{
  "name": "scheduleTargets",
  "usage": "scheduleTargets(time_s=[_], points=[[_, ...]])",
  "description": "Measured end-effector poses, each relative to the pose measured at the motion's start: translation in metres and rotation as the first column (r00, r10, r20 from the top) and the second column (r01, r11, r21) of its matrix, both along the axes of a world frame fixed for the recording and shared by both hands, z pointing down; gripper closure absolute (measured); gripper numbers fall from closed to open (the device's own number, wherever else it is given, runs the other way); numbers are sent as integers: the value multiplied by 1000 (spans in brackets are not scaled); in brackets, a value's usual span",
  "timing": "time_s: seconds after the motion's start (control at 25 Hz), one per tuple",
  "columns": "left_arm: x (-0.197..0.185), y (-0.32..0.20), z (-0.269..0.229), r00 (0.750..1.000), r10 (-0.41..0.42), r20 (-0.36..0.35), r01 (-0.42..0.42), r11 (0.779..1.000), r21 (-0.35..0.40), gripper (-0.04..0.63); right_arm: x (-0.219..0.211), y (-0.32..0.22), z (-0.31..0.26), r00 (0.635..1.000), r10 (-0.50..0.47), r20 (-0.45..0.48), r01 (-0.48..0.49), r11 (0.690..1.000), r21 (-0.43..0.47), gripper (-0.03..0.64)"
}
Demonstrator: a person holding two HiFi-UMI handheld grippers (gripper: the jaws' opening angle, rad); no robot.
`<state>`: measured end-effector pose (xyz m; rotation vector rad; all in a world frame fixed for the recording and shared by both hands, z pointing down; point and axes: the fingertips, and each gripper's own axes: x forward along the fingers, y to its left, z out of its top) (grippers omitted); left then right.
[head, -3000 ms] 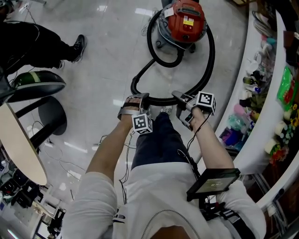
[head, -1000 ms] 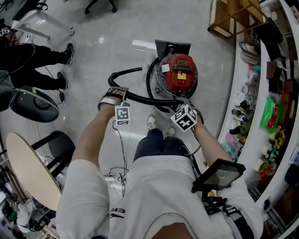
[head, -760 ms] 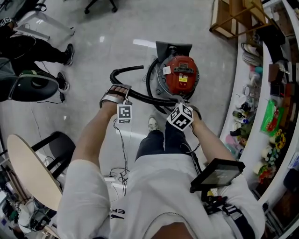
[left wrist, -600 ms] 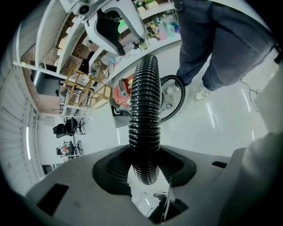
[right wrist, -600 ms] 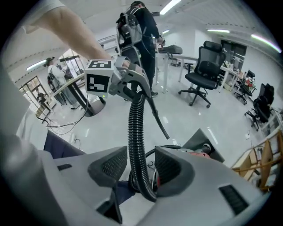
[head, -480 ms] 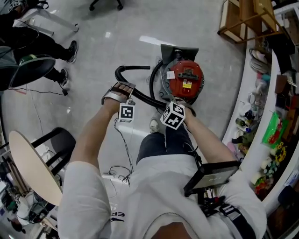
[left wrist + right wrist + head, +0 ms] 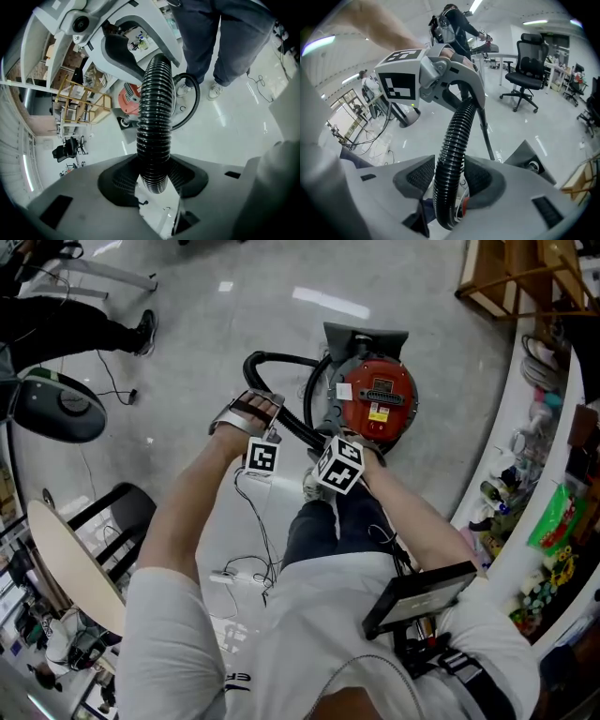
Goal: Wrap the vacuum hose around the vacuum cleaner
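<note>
Vacuum hose (image 7: 154,117) pinched by left claw (image 7: 153,180) and right claw (image 7: 450,180); vacuum cleaner (image 7: 377,390) label (image 7: 379,412) illegible.

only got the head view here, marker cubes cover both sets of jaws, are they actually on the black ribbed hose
observer: The left one is. In the left gripper view, the left gripper has the black ribbed vacuum hose pinched between its two pads.
operator: and the right
observer: Same there. The right gripper view shows the right gripper shut on the hose, with a pad pressing on each side.
operator: any kink between them
observer: None that shows. In the right gripper view the hose rises from the right jaws to the left gripper in one gentle bend, with its ribs evenly spaced.
</note>
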<state>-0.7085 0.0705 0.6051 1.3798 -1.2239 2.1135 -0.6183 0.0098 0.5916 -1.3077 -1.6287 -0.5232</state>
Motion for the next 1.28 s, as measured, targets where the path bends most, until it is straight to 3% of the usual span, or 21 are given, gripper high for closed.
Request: scheduleTargets(time_s=[0.28, 0.6, 0.84, 1.0, 1.16, 1.24, 1.28], points=[[-31, -17, 11, 995, 96, -2, -96, 992, -80, 420, -28, -7, 17, 994, 98, -44, -98, 995, -17, 426], [-59, -54, 13, 982, 187, 18, -184, 976, -115, 420, -46, -25, 35, 970, 214, -118, -221, 974, -43, 426], [-84, -82, 20, 978, 205, 39, -199, 973, -113, 420, -62, -40, 45, 915, 324, -240, -346, 936, -56, 426], [-101, -100, 27, 987, 145, 66, -141, 988, -70, 419, -73, -52, 44, 854, 405, -326, -459, 882, -108, 434], [-117, -115, 32, 996, 5, 92, -7, 1000, 21, 417, -82, -66, 44, 793, 453, -408, -544, 828, -138, 439], [-122, -122, 36, 991, -115, 67, 108, 989, 98, 416, -86, -73, 45, 771, 462, -437, -568, 810, -147, 439], [-122, -124, 39, 982, -189, 28, 183, 973, 139, 416, -87, -76, 45, 764, 463, -450, -576, 803, -151, 439]])
